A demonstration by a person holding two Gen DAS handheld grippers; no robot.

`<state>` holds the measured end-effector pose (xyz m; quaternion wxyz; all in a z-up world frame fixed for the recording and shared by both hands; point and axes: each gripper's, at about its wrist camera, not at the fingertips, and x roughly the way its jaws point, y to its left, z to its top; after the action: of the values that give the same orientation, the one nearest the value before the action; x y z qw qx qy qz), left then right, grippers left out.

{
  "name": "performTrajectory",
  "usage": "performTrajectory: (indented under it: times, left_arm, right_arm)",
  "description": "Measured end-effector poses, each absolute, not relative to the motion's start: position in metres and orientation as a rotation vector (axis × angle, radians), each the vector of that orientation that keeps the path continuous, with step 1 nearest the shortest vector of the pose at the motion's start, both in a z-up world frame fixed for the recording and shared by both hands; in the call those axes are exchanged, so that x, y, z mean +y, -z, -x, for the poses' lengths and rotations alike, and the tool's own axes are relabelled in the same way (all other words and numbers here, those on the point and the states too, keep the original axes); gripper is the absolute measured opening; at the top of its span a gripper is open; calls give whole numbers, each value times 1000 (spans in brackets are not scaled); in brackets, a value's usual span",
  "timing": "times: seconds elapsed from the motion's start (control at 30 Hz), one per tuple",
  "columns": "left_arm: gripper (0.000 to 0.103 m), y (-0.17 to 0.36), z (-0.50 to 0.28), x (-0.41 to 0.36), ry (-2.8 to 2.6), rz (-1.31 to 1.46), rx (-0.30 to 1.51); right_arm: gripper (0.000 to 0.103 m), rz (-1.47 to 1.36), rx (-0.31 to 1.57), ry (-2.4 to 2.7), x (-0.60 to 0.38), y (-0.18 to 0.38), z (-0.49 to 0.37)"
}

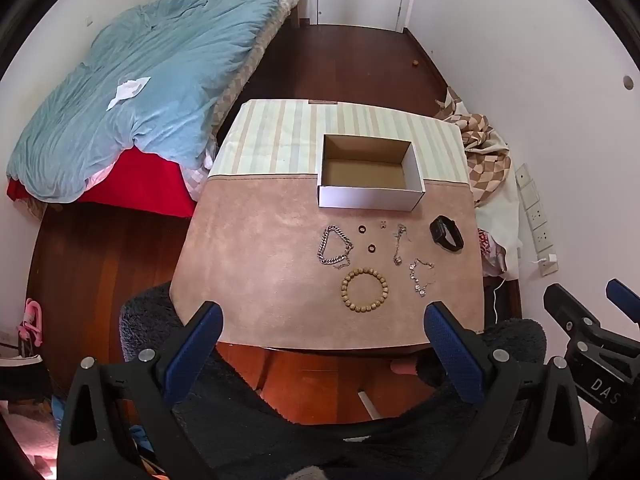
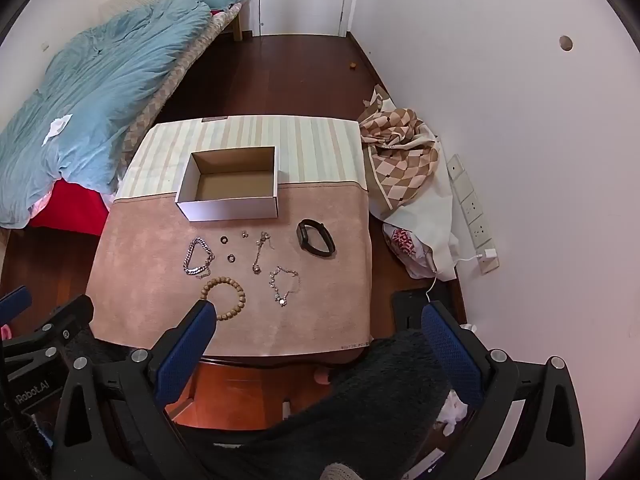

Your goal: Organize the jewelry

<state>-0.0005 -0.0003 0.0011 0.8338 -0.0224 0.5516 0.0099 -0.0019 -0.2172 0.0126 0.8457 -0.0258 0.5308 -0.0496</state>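
Observation:
An empty white cardboard box (image 1: pixel 370 196) (image 2: pixel 228 206) stands mid-table. In front of it lie a silver chain bracelet (image 1: pixel 334 246) (image 2: pixel 198 258), two dark rings (image 1: pixel 362 229) (image 2: pixel 223 239), a small earring (image 1: pixel 383 224), a thin necklace (image 1: pixel 399 243) (image 2: pixel 260 252), a crystal bracelet (image 1: pixel 422 278) (image 2: pixel 283 282), a wooden bead bracelet (image 1: pixel 364 289) (image 2: pixel 226 294) and a black smart band (image 1: pixel 446 232) (image 2: pixel 316 237). My left gripper (image 1: pixel 323 322) and right gripper (image 2: pixel 318 322) are open and empty, held above the table's near edge.
The table (image 1: pixel 256 272) has a pink mat and striped cloth. A bed with a blue duvet (image 1: pixel 152 80) is to the left. A checkered cloth pile (image 2: pixel 404 160) and wall sockets (image 2: pixel 472 208) are at the right. My lap in dark fabric (image 2: pixel 360 400) is below.

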Motion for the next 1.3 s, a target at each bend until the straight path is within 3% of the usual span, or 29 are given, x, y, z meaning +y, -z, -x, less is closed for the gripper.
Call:
performTrajectory:
  times: [1.3]
  left_arm:
    - [103,-13,3,-7,-1,34,1153]
  right_arm:
    - [103,51,1115,102,-221,-22,6]
